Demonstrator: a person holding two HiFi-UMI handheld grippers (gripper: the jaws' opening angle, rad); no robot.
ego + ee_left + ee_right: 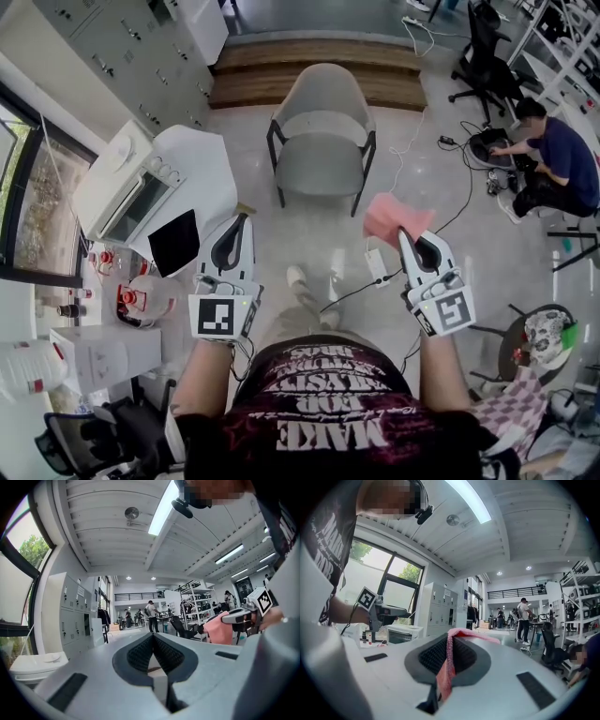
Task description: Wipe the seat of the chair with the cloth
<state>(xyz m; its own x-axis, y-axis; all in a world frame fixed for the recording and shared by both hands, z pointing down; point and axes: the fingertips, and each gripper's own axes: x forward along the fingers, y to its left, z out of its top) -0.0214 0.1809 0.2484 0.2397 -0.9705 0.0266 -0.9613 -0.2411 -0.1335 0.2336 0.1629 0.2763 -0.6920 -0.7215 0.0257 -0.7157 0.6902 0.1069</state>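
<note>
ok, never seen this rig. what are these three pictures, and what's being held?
There is no robot arm. A person holds a two-jaw gripper in each hand. The head view comes from a camera on the person's head, looking down. The other two views come from a camera riding on each gripper, looking along its jaws. The right gripper is shut on a pink cloth, which shows pinched between its jaws in the right gripper view. The left gripper is shut with nothing in it. A grey chair stands ahead, apart from both grippers.
</note>
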